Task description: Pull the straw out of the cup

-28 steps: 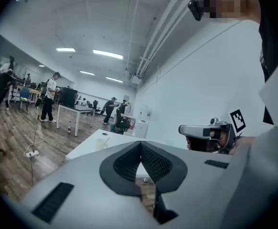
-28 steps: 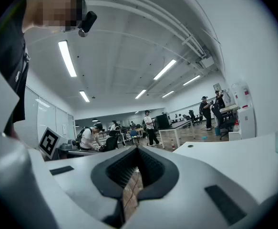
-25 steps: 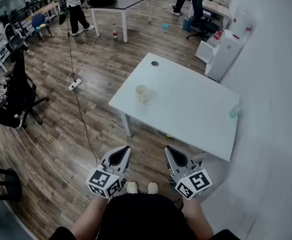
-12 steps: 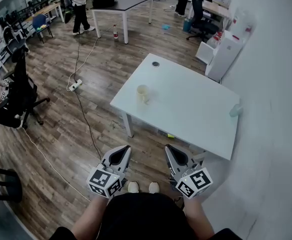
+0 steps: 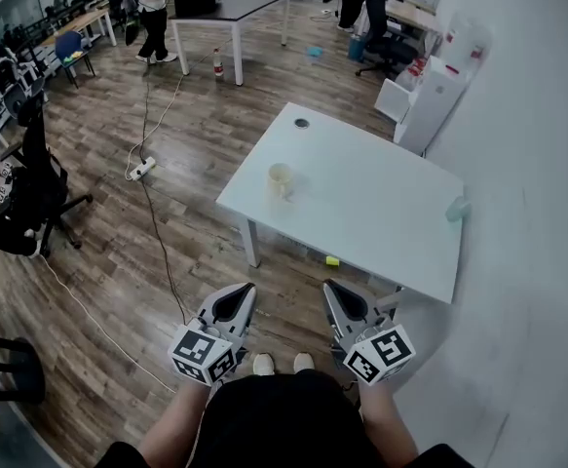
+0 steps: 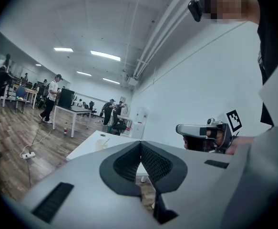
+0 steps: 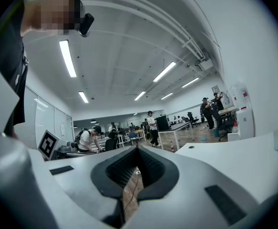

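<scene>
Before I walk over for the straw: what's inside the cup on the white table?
In the left gripper view, what looks like the thin straw leans out past the rim of the cup. Whether it holds liquid cannot be seen: its wall covers the inside, and the head view is too distant.

Head view steeply down — claw views level, sharing table [image 5: 381, 203].

Grey left claw [image 5: 243, 292] and right claw [image 5: 332, 292], black shirt [image 5: 274, 422]

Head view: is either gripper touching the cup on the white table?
No, the left gripper and right gripper are both held near the person's body, over the floor, apart from the table where the cup stands.
</scene>
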Demonstrator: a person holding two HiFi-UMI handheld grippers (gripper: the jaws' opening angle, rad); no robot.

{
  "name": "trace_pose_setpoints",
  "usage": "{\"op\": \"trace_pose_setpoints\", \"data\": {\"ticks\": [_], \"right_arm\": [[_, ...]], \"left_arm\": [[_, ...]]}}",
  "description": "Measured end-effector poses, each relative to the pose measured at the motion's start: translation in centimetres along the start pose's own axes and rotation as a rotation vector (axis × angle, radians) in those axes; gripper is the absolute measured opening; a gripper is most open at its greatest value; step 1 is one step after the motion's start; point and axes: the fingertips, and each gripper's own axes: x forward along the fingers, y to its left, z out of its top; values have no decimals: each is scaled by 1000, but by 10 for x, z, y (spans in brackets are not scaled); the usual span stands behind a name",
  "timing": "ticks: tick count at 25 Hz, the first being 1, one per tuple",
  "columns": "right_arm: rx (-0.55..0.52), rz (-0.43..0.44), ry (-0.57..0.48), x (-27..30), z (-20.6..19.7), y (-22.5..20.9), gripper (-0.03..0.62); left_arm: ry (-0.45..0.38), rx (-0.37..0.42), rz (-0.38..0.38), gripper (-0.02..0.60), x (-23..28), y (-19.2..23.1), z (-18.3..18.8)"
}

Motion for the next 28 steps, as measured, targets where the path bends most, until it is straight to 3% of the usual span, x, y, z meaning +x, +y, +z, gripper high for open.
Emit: {"op": "trace_pose_setpoints", "data": {"ticks": [14, 28], "right_arm": [[17, -32, 1, 3, -4, 7, 21], [33, 19, 35, 51, -3, -61, 21]], "left_arm": [[15, 17, -37, 14, -1, 8, -1], [29, 37, 5, 14, 63, 21, 8]]}}
